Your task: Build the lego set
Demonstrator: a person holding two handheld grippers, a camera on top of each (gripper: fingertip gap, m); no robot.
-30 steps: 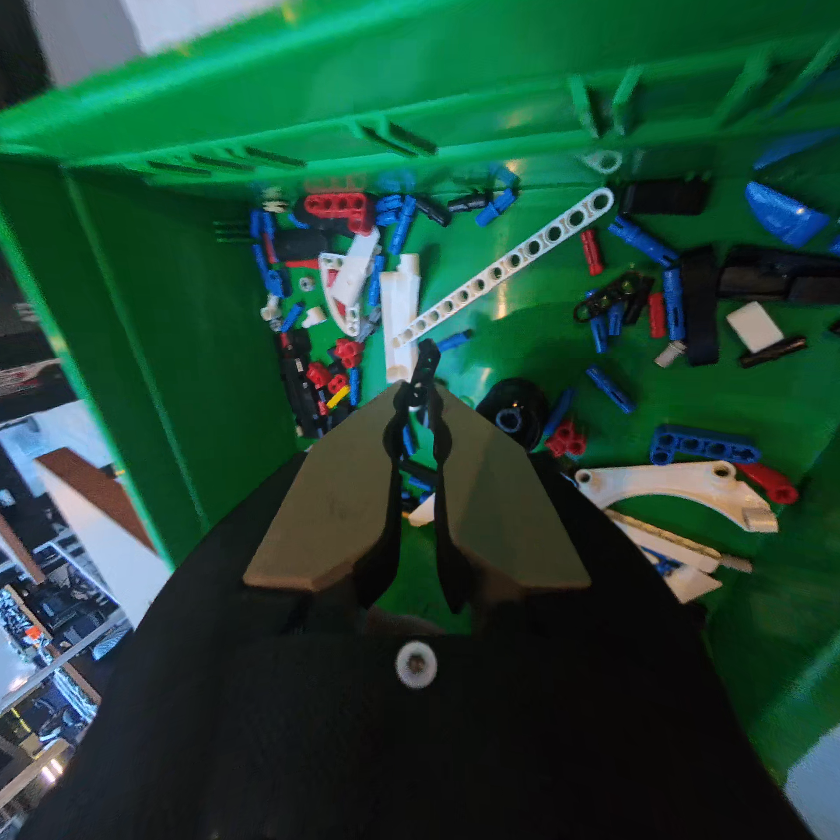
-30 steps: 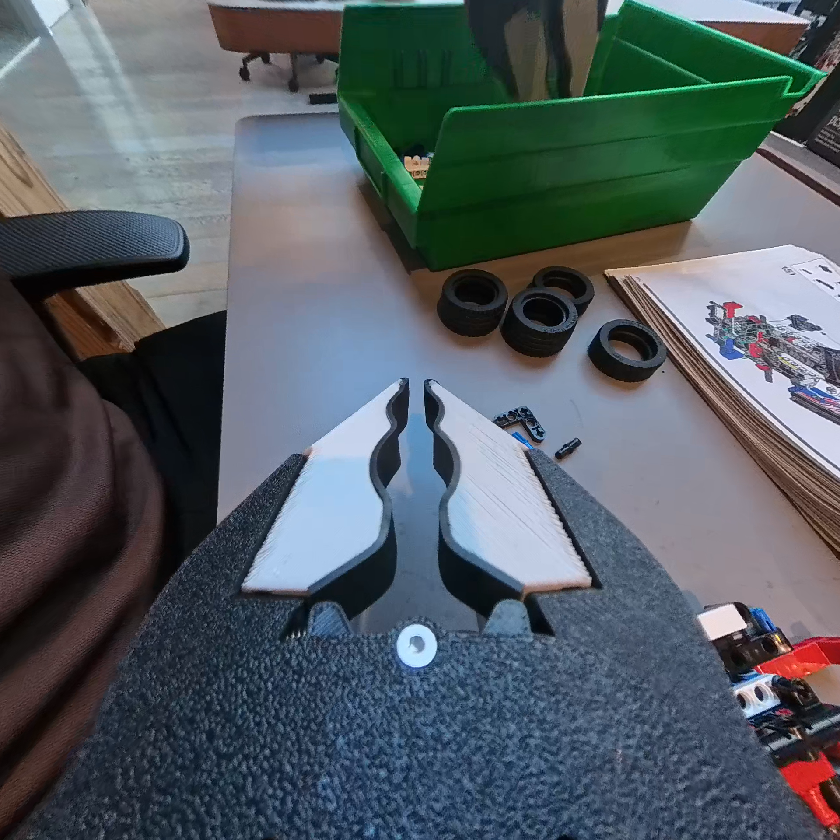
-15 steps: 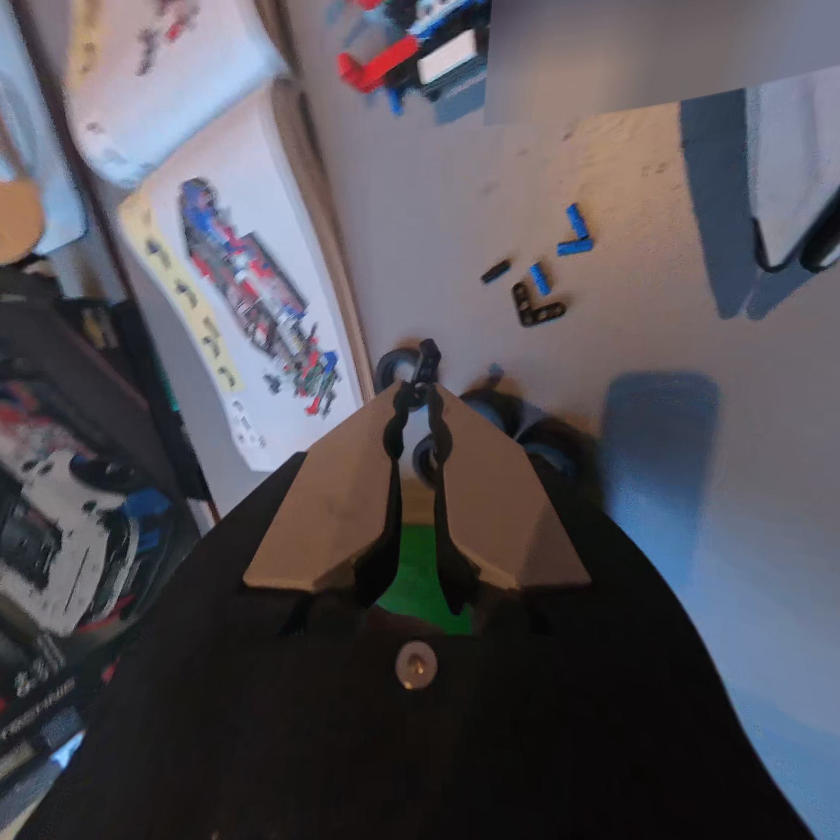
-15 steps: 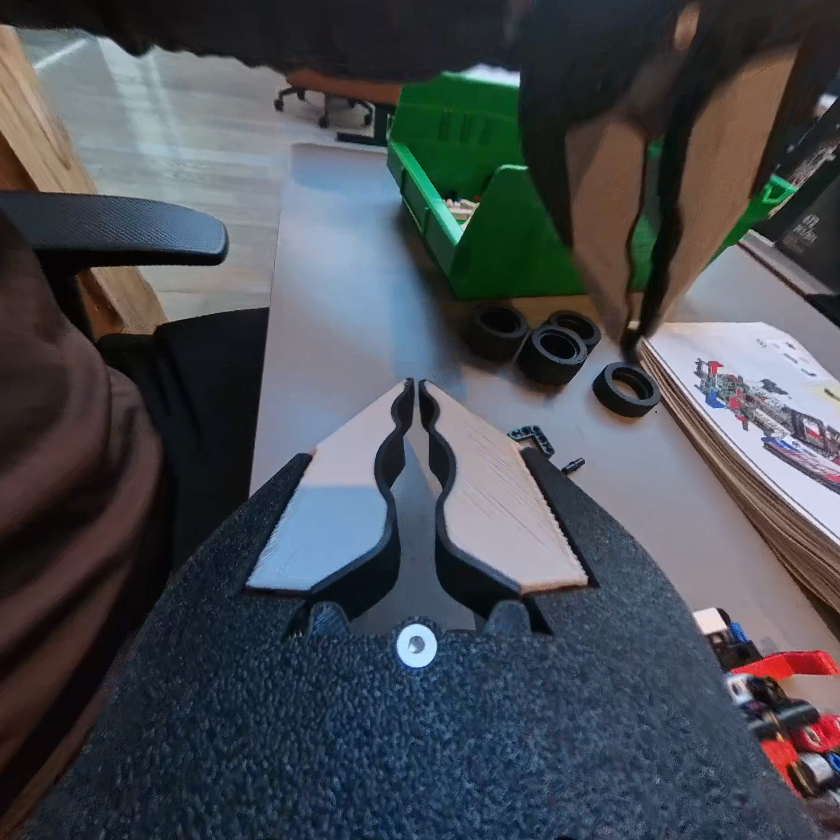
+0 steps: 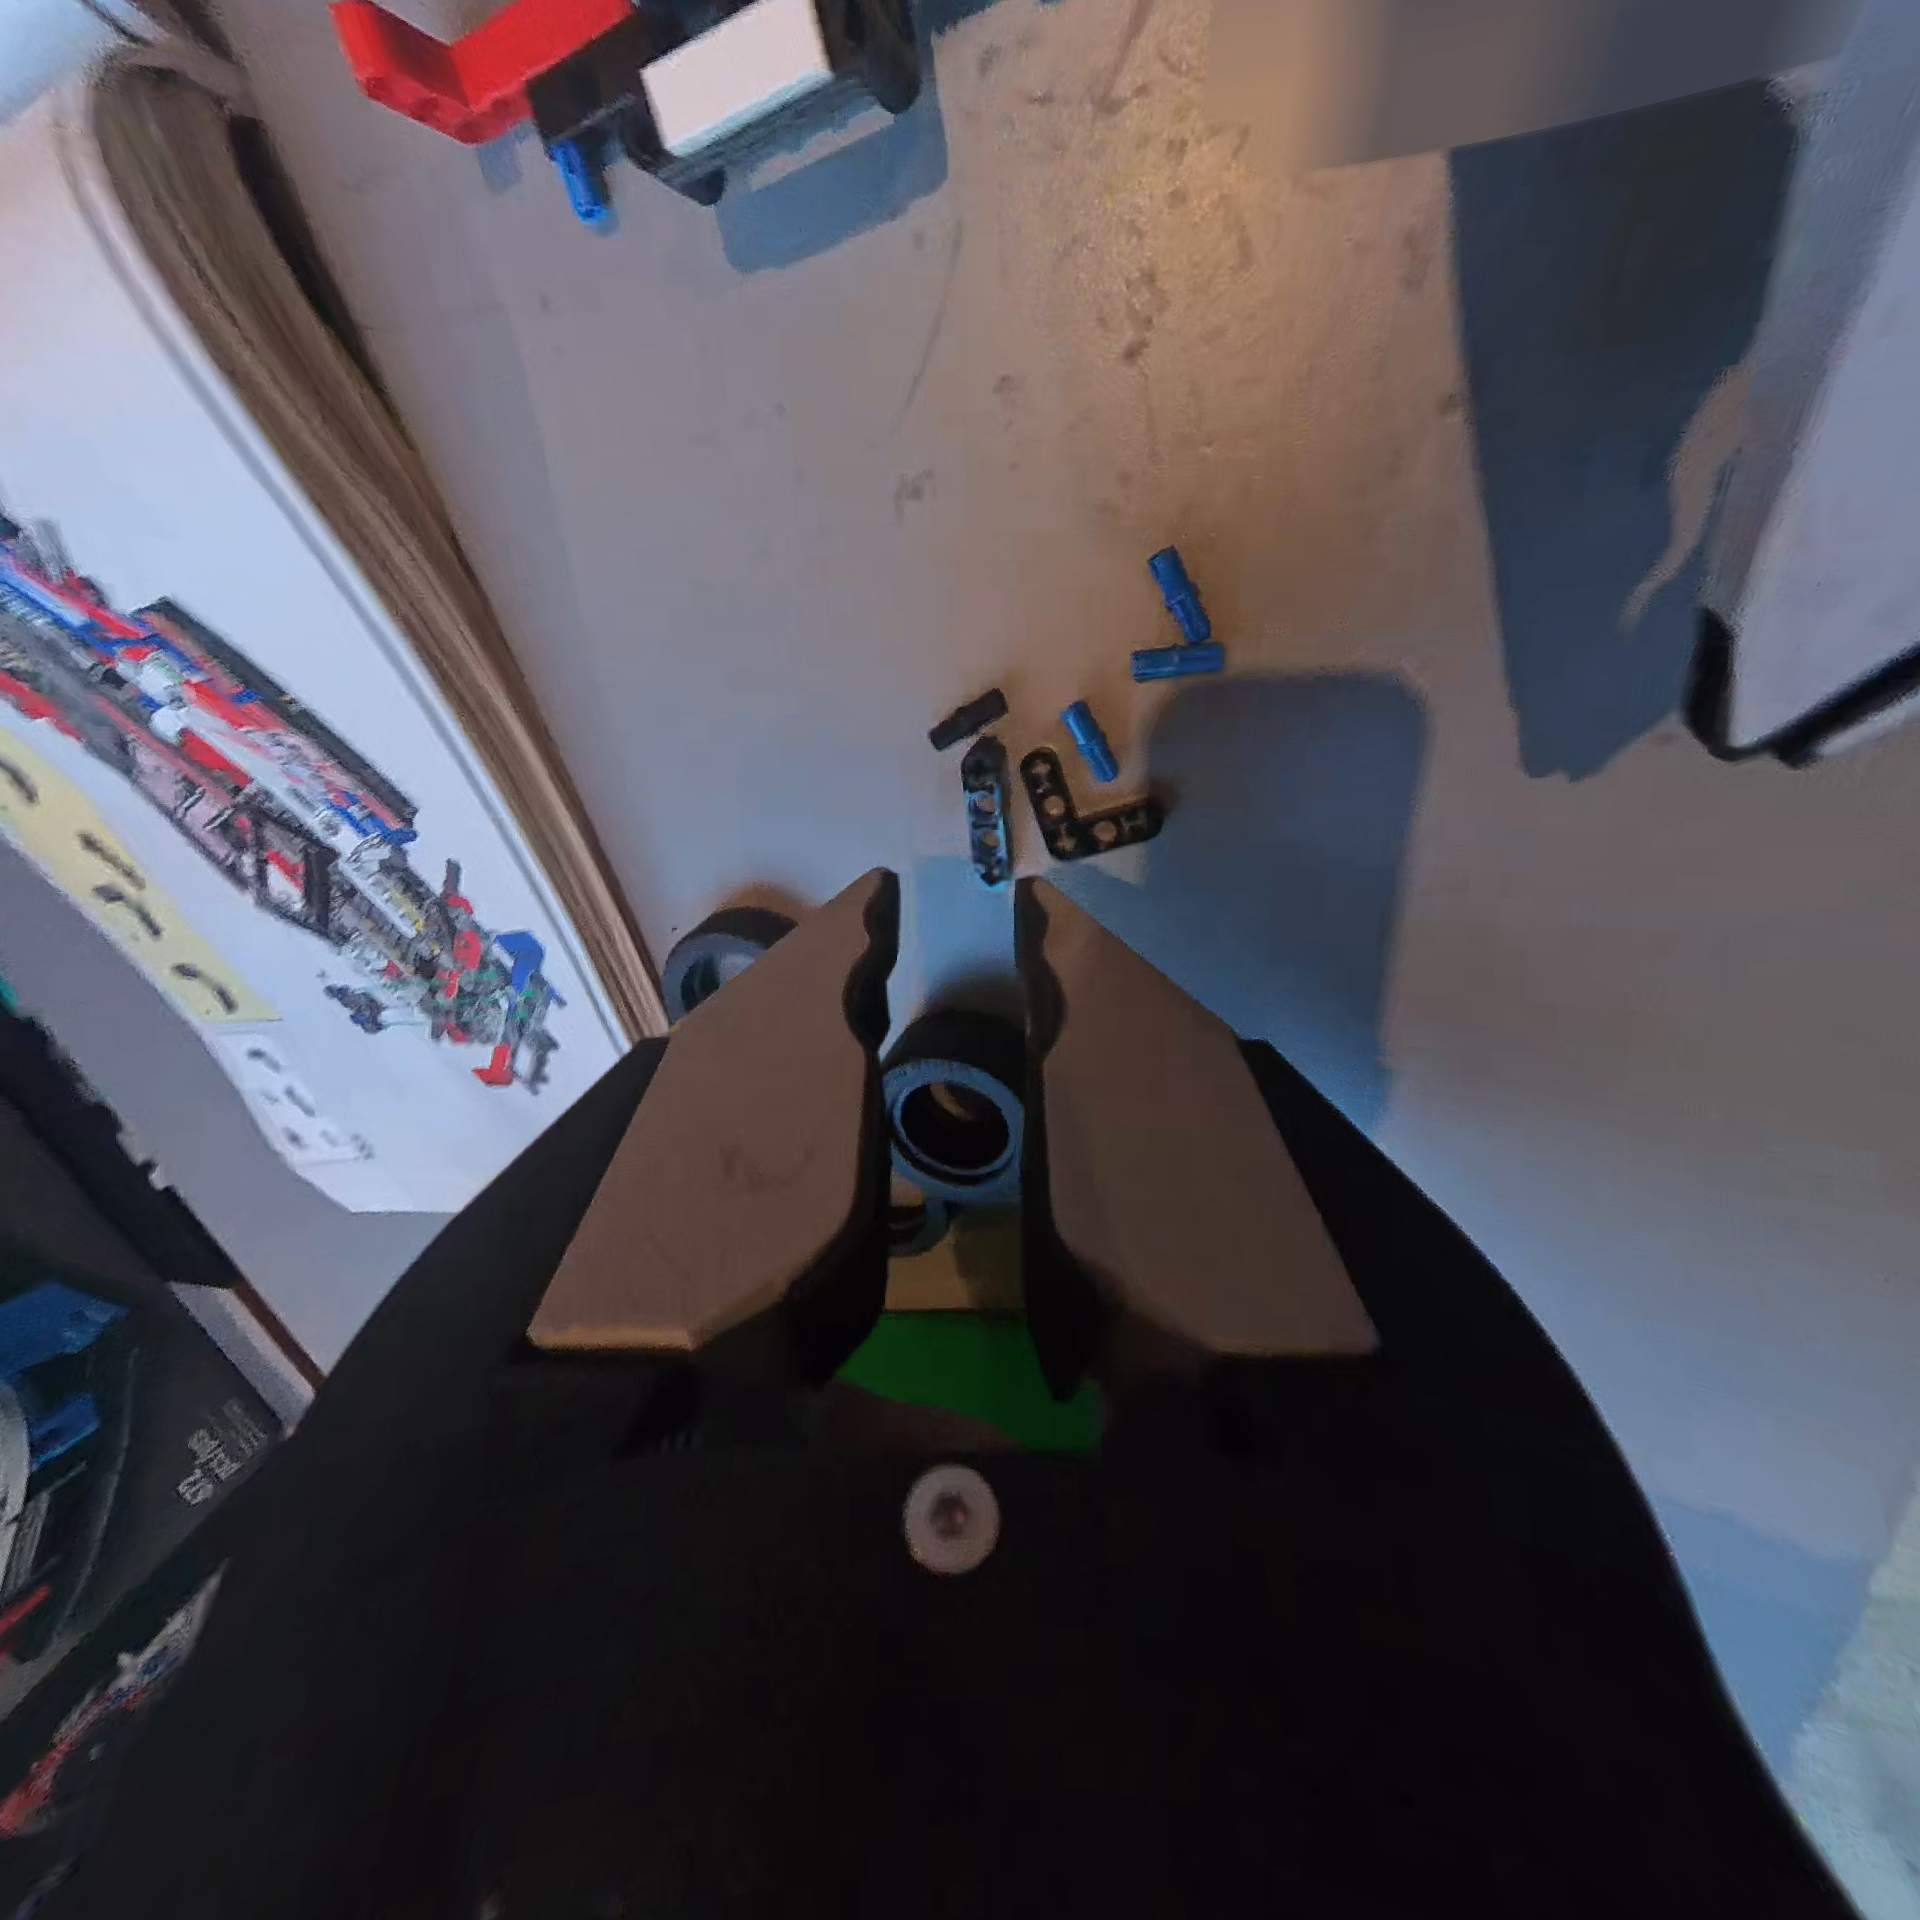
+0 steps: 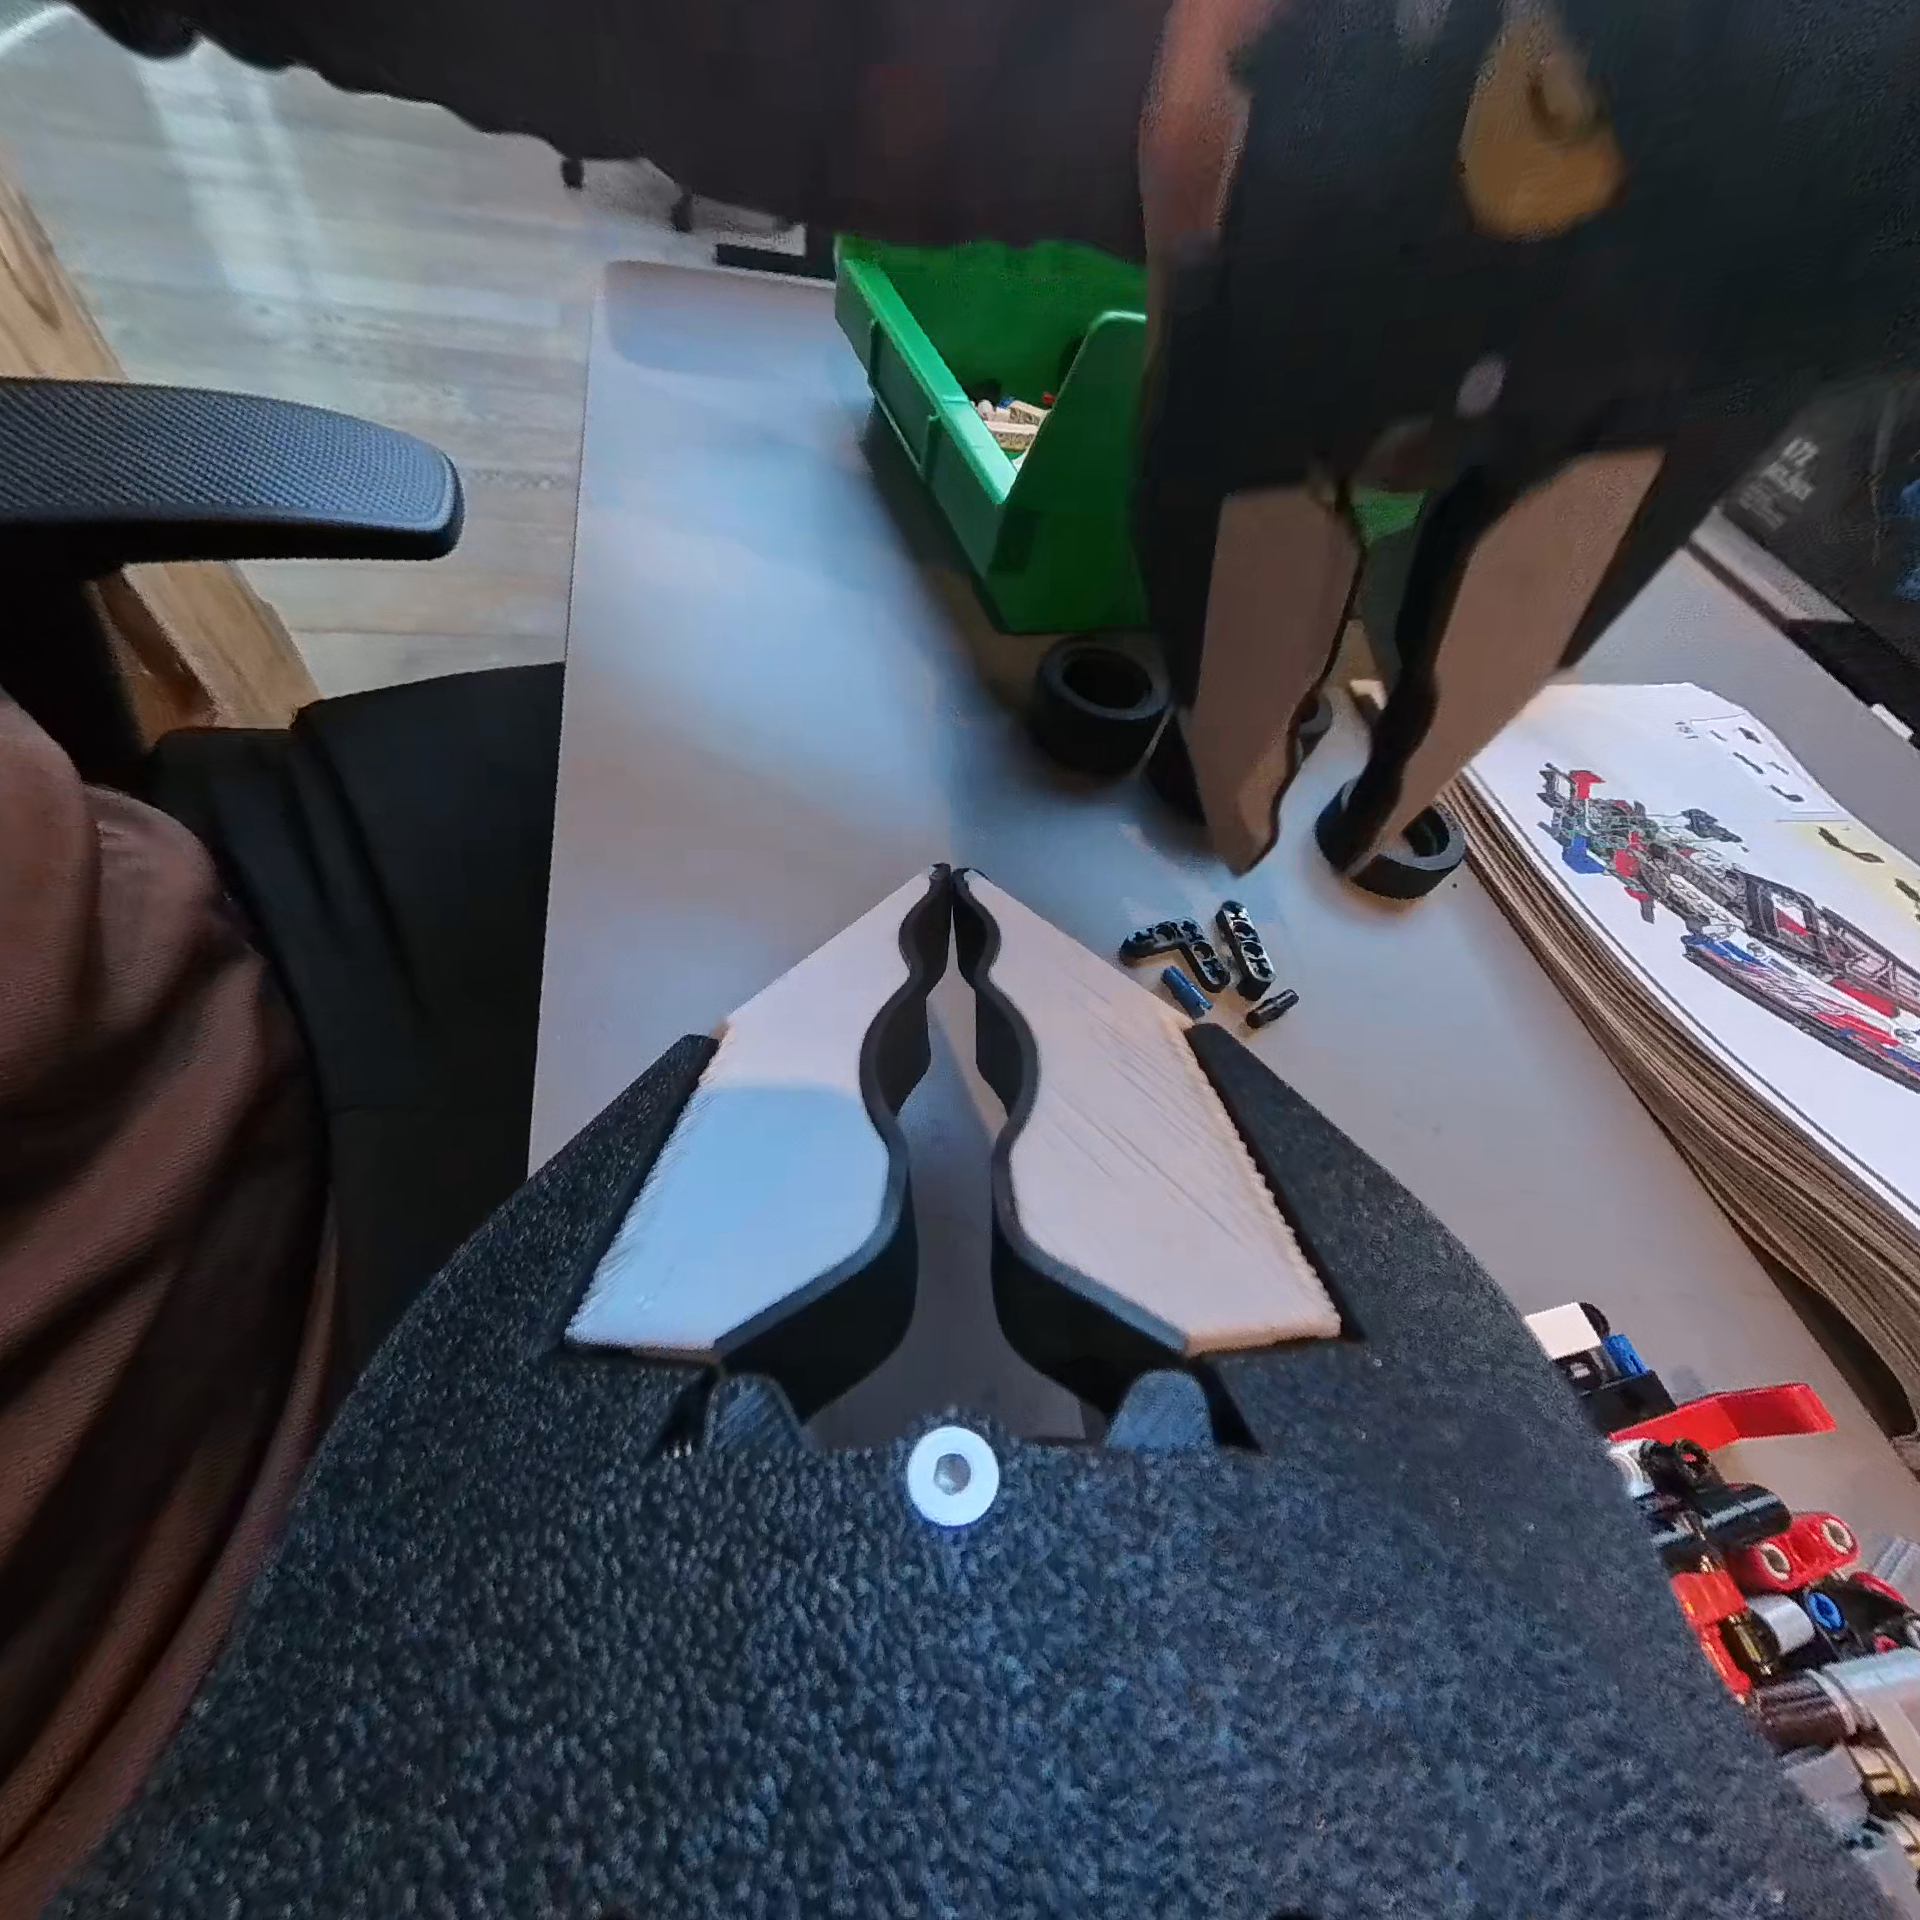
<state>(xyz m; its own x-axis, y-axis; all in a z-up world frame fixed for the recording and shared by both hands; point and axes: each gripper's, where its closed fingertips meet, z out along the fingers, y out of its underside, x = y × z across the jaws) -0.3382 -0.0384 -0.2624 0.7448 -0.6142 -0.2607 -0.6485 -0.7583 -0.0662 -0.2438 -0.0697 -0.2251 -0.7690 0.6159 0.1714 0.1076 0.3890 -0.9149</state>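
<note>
Left gripper (image 5: 954, 883) over the grey table (image 5: 1299, 1039), fingers (image 5: 748, 1122) spread, holding nothing. Just ahead of its tips: one short black beam (image 5: 987, 805), one black L-shaped beam (image 5: 1081, 808), one black pin (image 5: 967, 719), three blue pins (image 5: 1089, 740). Close by the short black beam, toward the bin, three black tyres (image 6: 1099, 690) in the right wrist view. Beyond the tyres, one green bin (image 6: 997, 468) with loose pieces, too small to count. Beside the short black beam, one open instruction booklet (image 6: 1704, 883). Right gripper (image 6: 952, 875) short of the beam, fingers pressed together, empty.
</note>
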